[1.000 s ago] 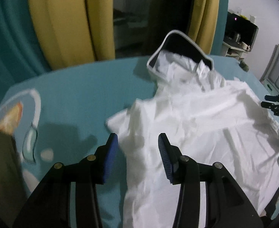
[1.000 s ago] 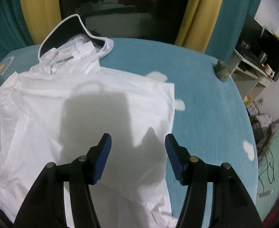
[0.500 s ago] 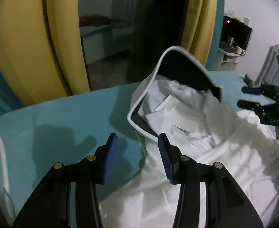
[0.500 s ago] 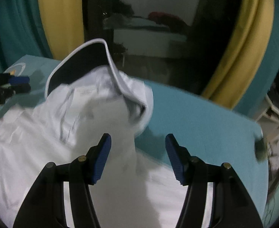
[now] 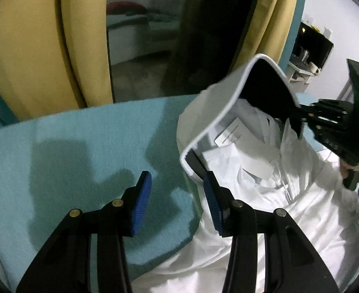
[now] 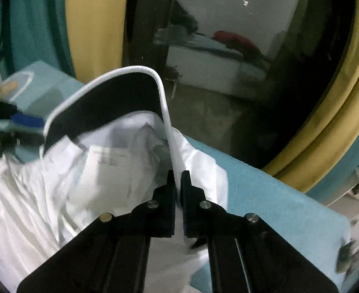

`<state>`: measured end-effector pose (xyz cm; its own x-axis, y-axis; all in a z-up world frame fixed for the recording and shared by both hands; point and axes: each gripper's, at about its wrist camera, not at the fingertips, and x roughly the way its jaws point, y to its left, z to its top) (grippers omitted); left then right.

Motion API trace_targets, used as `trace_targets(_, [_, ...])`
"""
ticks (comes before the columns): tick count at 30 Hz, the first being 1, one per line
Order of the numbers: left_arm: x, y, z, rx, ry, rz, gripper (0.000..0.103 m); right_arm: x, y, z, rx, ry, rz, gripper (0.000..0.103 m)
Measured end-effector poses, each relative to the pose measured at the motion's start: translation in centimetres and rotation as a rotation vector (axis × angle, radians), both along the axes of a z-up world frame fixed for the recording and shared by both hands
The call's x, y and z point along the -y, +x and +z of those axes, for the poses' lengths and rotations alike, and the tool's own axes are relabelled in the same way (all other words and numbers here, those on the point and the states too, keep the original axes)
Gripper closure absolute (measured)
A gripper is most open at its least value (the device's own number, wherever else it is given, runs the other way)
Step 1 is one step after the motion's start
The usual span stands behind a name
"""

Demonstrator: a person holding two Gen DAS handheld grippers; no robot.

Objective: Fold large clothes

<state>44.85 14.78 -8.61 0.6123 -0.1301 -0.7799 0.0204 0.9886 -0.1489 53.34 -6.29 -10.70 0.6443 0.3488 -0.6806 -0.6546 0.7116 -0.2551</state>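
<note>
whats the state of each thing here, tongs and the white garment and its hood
right tongs: shut on the hood's white-piped edge
left tongs: open, nothing between the pads, beside the hood's other edge
white hooded garment: crumpled on the teal bedcover, unfolded
dark-lined hood: standing up, open

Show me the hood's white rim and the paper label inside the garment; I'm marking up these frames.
hood's white rim (image 6: 163,102), right wrist view, right-hand edge.
paper label (image 6: 108,162), right wrist view, printed middle.
</note>
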Motion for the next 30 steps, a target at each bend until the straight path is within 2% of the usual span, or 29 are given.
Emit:
trace_targets(4, [0.7,0.3,0.4,-0.006,0.016,-0.028,0.056,2.4,-1.8,0.6,0.047,-0.074,0.011,0.1])
trace_targets(6, [1.2,0.4,1.0,0.002,0.024,-0.049,0.056,3.3,-3.1,0.2,0.078,-0.131,0.056,0.1])
trace_targets(10, [1.1,0.9,3.5,0.061,-0.038,-0.052,0.056,4.4,-5.1,-1.5,0.061,-0.216,0.119,0.1])
trace_targets(15, [2.2,3.1,5.9,0.117,-0.098,-0.014,0.056,5.0,-5.4,-3.1,-0.027,-0.175,0.144,0.098])
trace_targets(18, [4.0,4.8,5.1,0.071,-0.116,-0.057,0.056,5.9,-4.9,-3.0,-0.072,-0.122,0.138,0.095])
trace_targets(20, [5.3,6.0,3.2,0.001,-0.084,-0.081,0.056,6.3,-4.7,-3.1,-0.095,-0.095,0.139,0.094])
trace_targets(22, [6.6,6.7,1.1,-0.075,-0.019,-0.105,0.056,6.3,-4.5,-3.2,-0.1,-0.085,0.14,0.093])
trace_targets(25, [8.0,6.5,-0.4,-0.085,0.073,-0.143,0.056,6.7,-4.5,-3.0,-0.113,-0.082,0.133,0.09])
trace_targets(29, [8.6,6.3,-0.6,-0.088,0.136,-0.167,0.056,8.2,-4.4,-1.7,-0.166,-0.051,0.128,0.073])
trace_targets(30, [8.6,6.3,-0.6,-0.093,0.148,-0.172,0.056,8.7,-4.2,-1.3,-0.188,-0.04,0.118,0.064])
